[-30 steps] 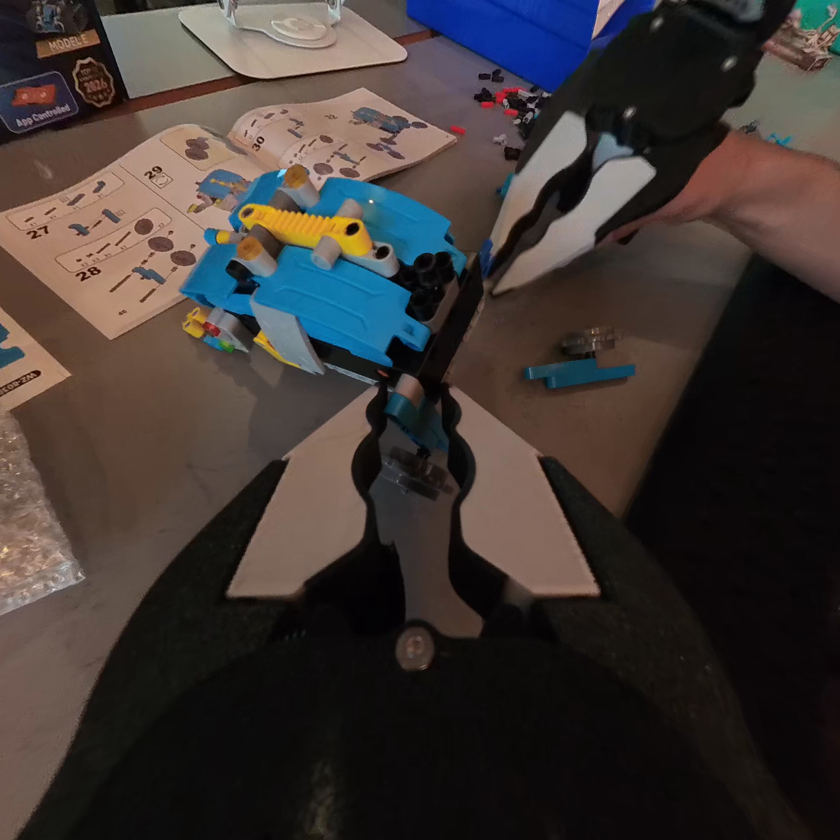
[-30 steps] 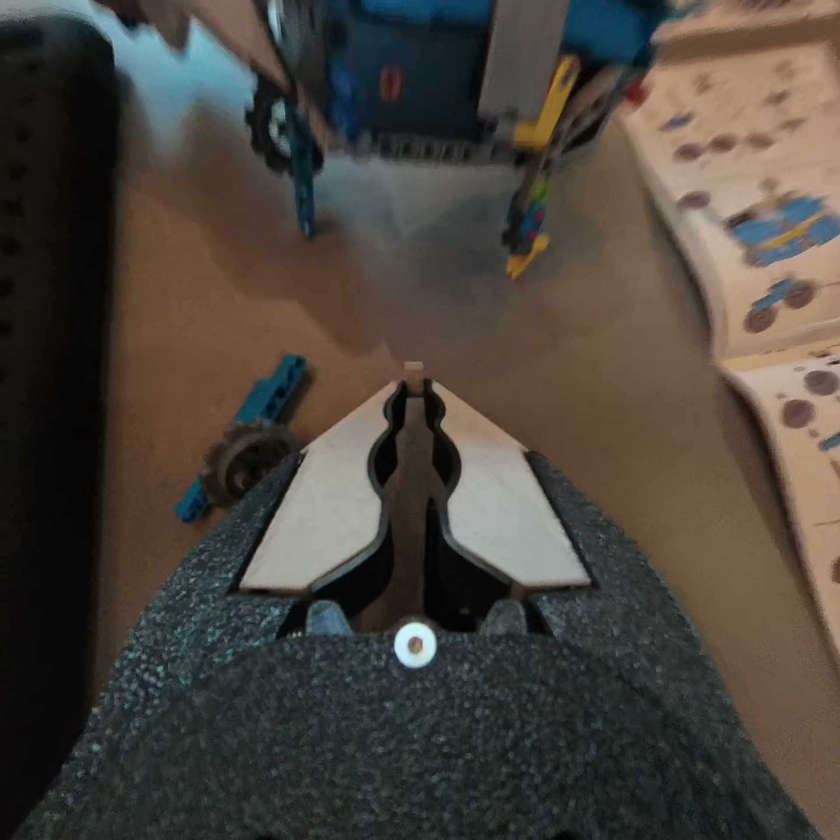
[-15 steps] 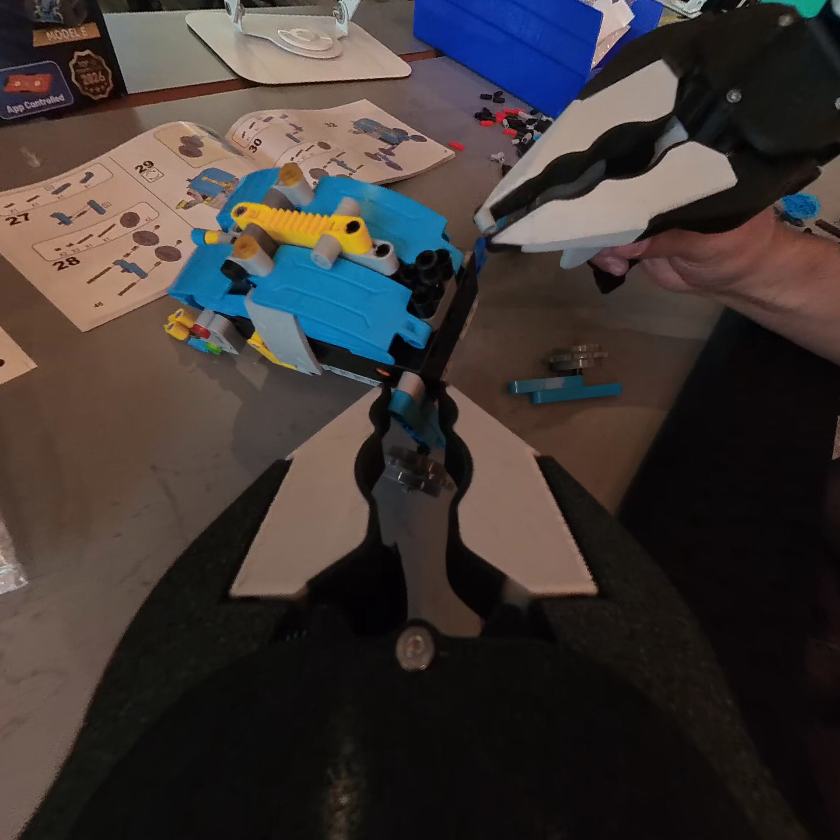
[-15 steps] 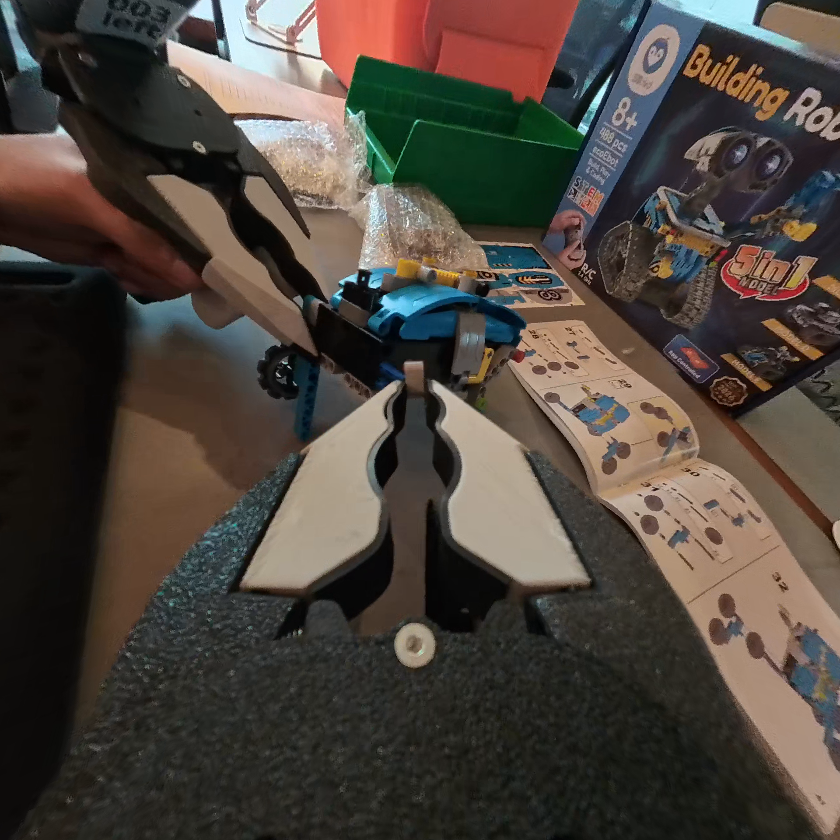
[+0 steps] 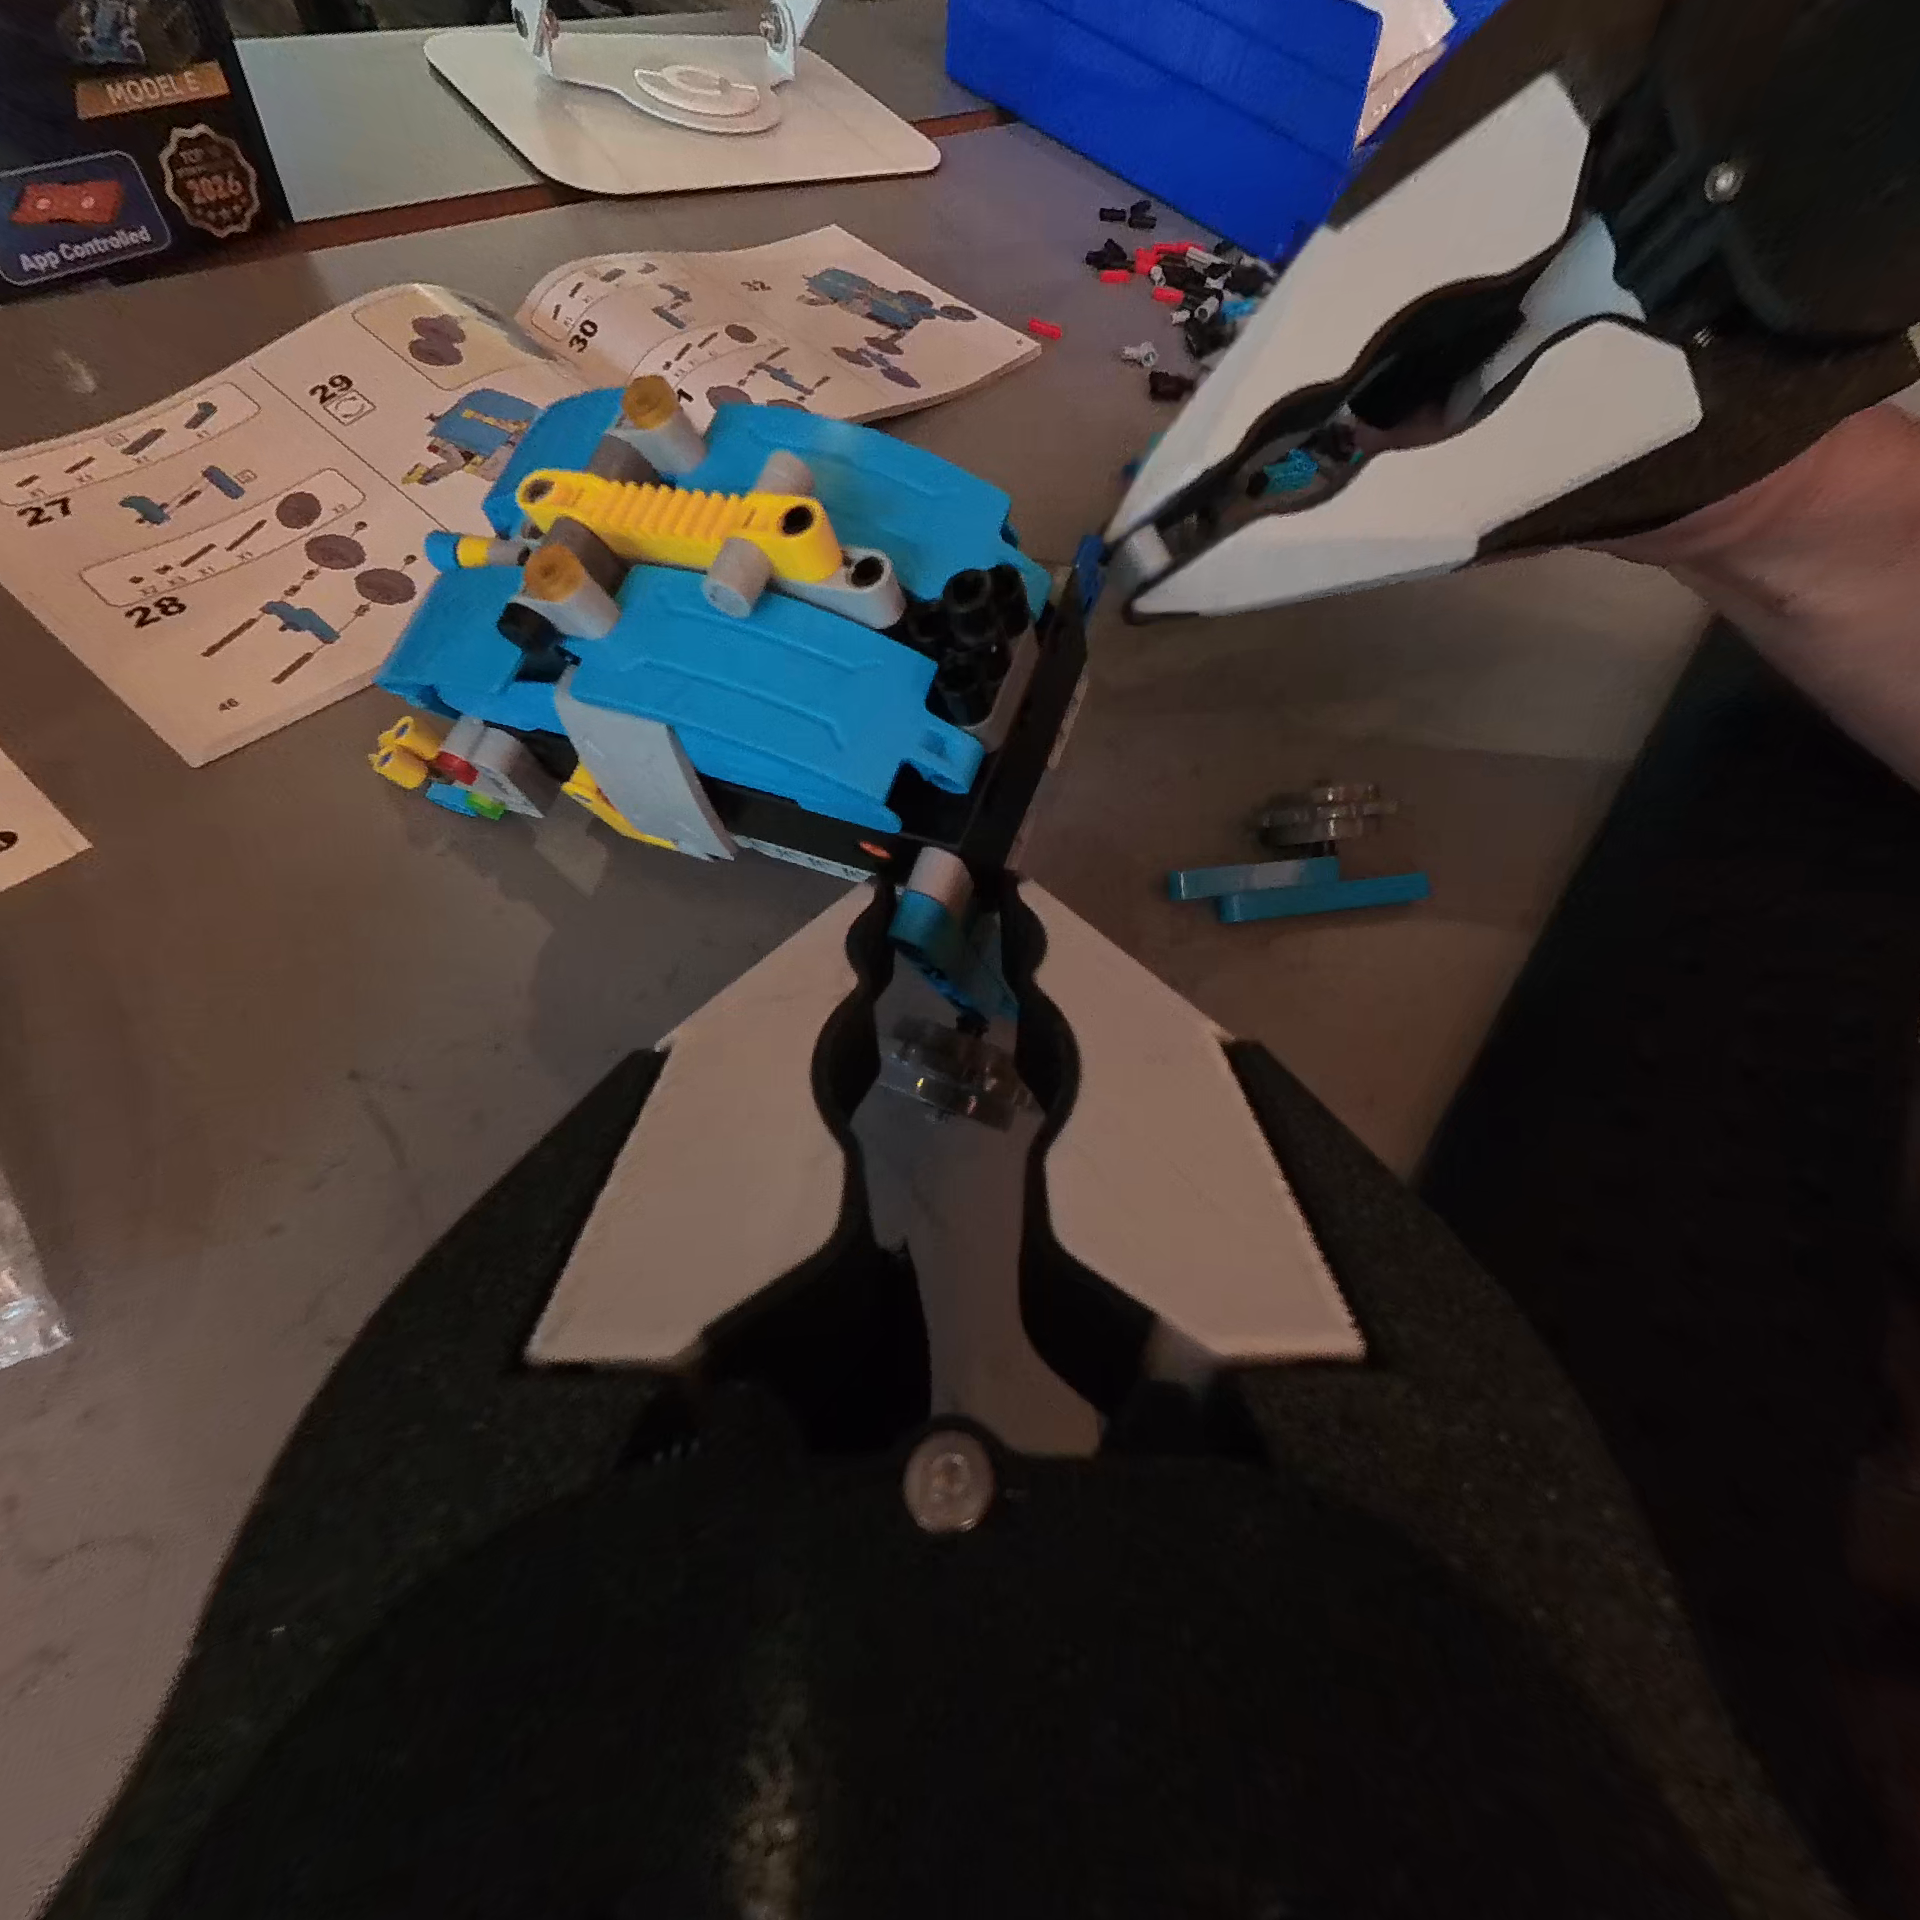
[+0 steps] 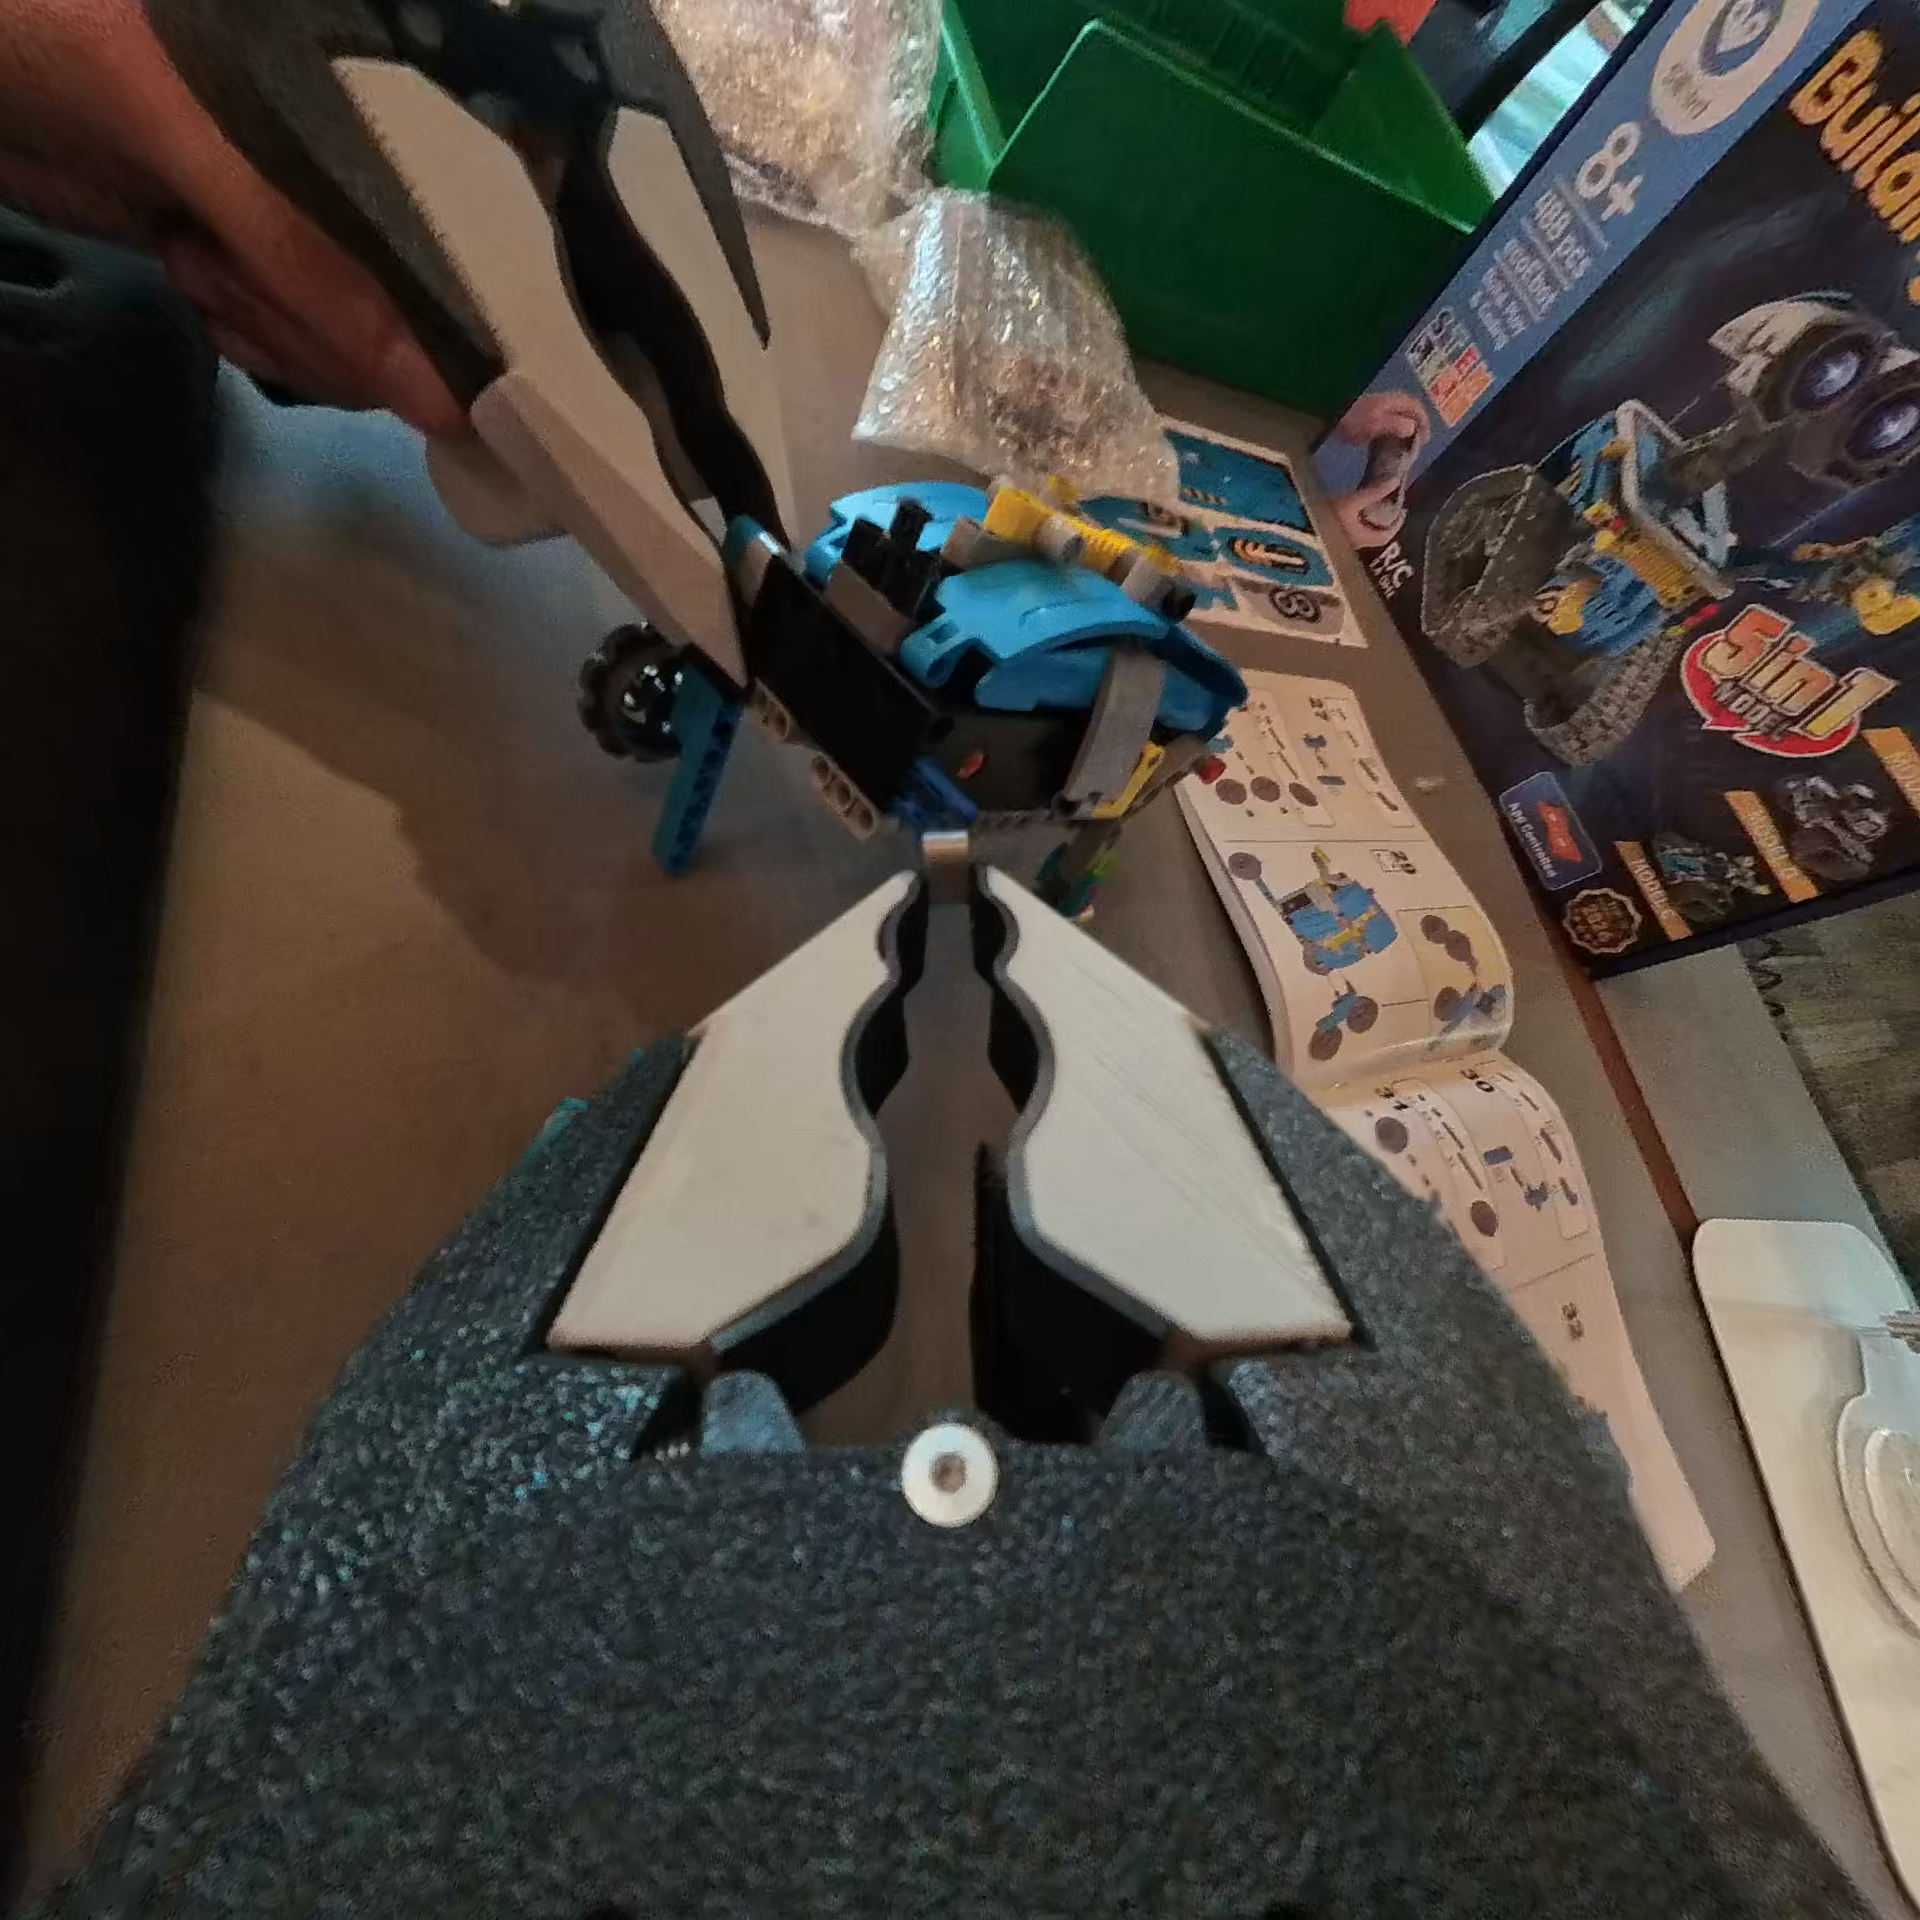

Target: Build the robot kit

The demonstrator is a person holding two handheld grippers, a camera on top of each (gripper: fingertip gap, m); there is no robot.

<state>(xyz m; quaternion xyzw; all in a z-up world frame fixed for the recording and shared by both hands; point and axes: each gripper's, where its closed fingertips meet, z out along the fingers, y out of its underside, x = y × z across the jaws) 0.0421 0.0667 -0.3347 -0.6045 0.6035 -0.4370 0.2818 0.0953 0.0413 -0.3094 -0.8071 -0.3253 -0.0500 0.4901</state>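
A blue, yellow and black brick vehicle (image 5: 707, 623) stands tilted on the grey table, its rear end lifted. My left gripper (image 5: 951, 899) is shut on a blue beam (image 5: 940, 935) at the vehicle's rear corner; a grey gear (image 5: 951, 1070) hangs below it between the fingers. In the right wrist view the left gripper (image 6: 732, 613) shows at the vehicle (image 6: 997, 634), above the blue beam (image 6: 691, 769) and a black wheel (image 6: 634, 691). My right gripper (image 6: 948, 878) is shut on a small grey pin (image 6: 945, 847), right at the vehicle's black underside. It also shows in the left wrist view (image 5: 1117, 566).
An open instruction booklet (image 5: 260, 499) lies beyond the vehicle. A loose blue beam with a gear (image 5: 1299, 883) lies near the table edge. Small loose pins (image 5: 1174, 281) sit by a blue bin (image 5: 1164, 94). A green bin (image 6: 1195, 208), bubble-wrap bags (image 6: 997, 353) and the kit box (image 6: 1662, 520) stand behind.
My right gripper rose from pointing down at the table and swung in to the vehicle's rear with the grey pin. My left gripper kept its hold on the beam.
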